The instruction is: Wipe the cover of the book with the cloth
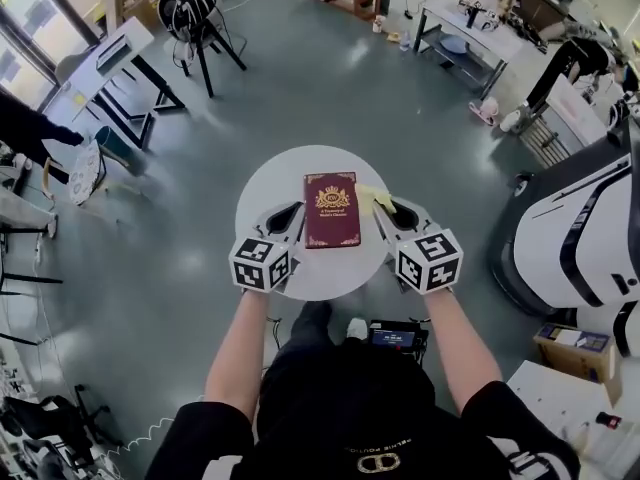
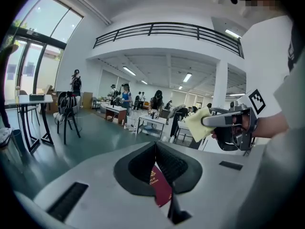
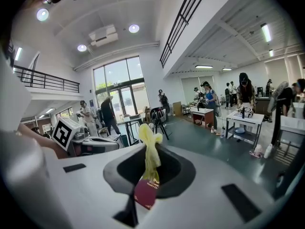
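Observation:
A dark red book (image 1: pixel 332 208) with gold print lies flat in the middle of a round white table (image 1: pixel 262 183). My left gripper (image 1: pixel 288 215) hovers just left of the book, its jaws shut with nothing between them. In the left gripper view the left gripper (image 2: pixel 156 151) shows the book (image 2: pixel 161 187) below it. My right gripper (image 1: pixel 386 214) hangs at the book's right edge, shut on a yellow cloth (image 1: pixel 372 198). The right gripper view shows the cloth (image 3: pixel 150 151) standing up from the right gripper (image 3: pixel 151 171), above the book (image 3: pixel 145 193).
Around the table is grey floor. A desk (image 1: pixel 120 58) and a black tripod stand (image 1: pixel 195 13) sit at the back left, and more desks (image 1: pixel 470 23) at the back right. A large white machine (image 1: pixel 580 238) stands to the right. People stand in the background.

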The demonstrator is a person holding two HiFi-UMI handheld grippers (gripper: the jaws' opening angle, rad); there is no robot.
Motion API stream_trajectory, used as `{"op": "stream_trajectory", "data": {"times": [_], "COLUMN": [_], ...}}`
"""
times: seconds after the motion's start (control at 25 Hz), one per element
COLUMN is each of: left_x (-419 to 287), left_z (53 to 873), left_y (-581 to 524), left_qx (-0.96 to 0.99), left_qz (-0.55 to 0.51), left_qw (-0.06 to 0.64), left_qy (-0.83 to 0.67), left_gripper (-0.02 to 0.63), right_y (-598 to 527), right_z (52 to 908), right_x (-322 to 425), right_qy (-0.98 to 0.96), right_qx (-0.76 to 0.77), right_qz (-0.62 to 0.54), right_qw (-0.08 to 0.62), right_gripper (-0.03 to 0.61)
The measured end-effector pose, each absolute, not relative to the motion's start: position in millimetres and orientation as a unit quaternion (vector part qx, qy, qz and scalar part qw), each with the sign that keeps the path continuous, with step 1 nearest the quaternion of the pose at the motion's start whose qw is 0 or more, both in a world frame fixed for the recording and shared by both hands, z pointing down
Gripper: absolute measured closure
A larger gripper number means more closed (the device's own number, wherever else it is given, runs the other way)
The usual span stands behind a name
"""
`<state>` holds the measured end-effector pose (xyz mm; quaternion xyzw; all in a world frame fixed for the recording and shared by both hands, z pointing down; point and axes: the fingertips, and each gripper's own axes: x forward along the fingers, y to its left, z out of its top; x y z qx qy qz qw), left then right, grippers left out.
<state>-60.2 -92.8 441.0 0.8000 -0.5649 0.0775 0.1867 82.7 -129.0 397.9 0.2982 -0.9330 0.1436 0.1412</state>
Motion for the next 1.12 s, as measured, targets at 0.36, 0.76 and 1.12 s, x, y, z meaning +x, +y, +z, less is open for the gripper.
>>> {"op": "stream_trajectory", "data": {"times": [0.36, 0.76, 1.12], "left_x": [-87, -107, -94], "left_z": [520, 606, 657], "left_y": [-131, -155, -147], "left_qx": [0.805, 0.798, 0.773], "left_qz": [0.113, 0.151, 0.185], "left_qw": [0.298, 0.381, 0.426], "left_qy": [-0.500, -0.443, -0.432], "left_gripper": [0.523, 0.480, 0.480], "right_y": [-168, -208, -215], "right_z": [444, 498, 563], "right_x": [39, -12, -43], "right_qy": [-0.911, -0.886, -0.866], "right_qx": [0.321, 0.344, 0.319], "right_qz": [0.184, 0.228, 0.307], "right_qw": [0.184, 0.212, 0.232], "right_gripper": [0.491, 0.491, 0.491]}}
